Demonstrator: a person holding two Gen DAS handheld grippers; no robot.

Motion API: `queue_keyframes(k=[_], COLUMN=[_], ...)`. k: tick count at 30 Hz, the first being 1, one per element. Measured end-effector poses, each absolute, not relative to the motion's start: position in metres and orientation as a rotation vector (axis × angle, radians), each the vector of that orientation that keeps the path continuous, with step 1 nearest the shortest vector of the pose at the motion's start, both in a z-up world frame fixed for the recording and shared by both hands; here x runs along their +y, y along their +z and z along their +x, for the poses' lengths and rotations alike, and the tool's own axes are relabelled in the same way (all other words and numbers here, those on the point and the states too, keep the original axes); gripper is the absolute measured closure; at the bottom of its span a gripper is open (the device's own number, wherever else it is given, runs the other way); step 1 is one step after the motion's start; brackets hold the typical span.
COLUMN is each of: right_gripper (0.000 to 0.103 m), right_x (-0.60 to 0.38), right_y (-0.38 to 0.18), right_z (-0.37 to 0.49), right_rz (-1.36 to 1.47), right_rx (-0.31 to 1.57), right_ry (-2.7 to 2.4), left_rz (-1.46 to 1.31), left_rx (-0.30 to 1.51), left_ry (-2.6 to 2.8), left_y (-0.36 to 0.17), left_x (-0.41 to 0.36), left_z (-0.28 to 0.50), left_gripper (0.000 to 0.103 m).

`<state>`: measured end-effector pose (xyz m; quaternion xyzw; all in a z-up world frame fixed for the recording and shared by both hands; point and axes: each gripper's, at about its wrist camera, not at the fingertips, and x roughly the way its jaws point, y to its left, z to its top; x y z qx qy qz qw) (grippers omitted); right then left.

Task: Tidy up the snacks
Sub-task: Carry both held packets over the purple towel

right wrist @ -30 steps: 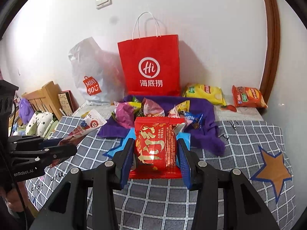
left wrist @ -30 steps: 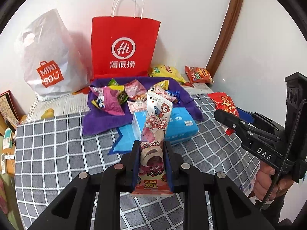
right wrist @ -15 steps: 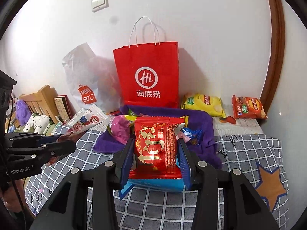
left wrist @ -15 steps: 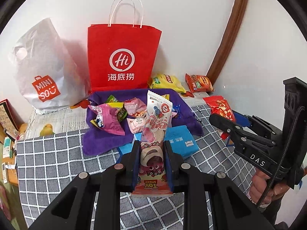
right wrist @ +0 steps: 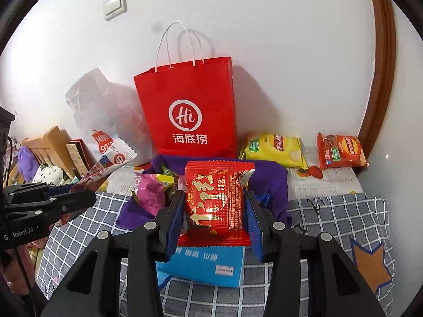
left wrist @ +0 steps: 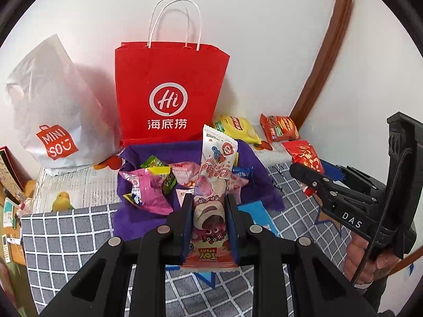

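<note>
snacks ride high, near the red bag (left wrist: 169, 92) at the far wall, likely bound inside: left gripper (left wrist: 208, 224) clamps a pink wafer (left wrist: 214, 185), right gripper (right wrist: 214, 219) a red packet (right wrist: 214, 200).

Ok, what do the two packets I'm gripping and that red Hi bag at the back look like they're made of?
Red snack packet in the right gripper: glossy plastic or foil film, judging by glare and crimped ends.
Toy Story packet in the left gripper: printed plastic film with a serrated top edge, softer sheen.
Red Hi bag: matte paper, stands stiff with sharp creases; white handles look like twisted paper cord.
</note>
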<state>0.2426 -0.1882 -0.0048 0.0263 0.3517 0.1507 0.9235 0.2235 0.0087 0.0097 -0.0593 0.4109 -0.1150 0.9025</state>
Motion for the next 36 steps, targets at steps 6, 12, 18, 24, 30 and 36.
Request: queue_keyframes(k=[6,12,18,24,30,36], right_gripper=[0.059,0.059,0.059,0.059,0.059,0.059], right_x=[-0.188,-0.189,-0.190,-0.194,-0.192,-0.198], right_y=[-0.004,-0.007,-0.018,-0.034,-0.065,-0.093], right_z=[0.266,0.291,0.317,0.343,0.368,0.388], right_rz=[0.043,0.050,0.065,0.087,0.070,0.050], right_rx=[0.726,0.733,0.749,0.782,0.846,0.919], right_ry=[0.308,0.310,0.320,0.333,0.331,0.319], left_rz=[-0.129,-0.135,-0.165,-0.188,-0.200,-0.211], left_rx=[0.859,0.857,0.889,0.898,0.966,1.032], left_ry=[-0.232,-0.217,-0.176,-0.163,-0.160,-0.151], left_y=[0.006,0.003,-0.009,-0.018,-0.053,-0.083], left_x=[0.009,0.015,0.026,0.033,0.033,0.036], left_z=[0.247,0.272,0.301,0.327,0.353,0.370], left_gripper=[0.081,0.081,0.081,0.081,0.081,0.081])
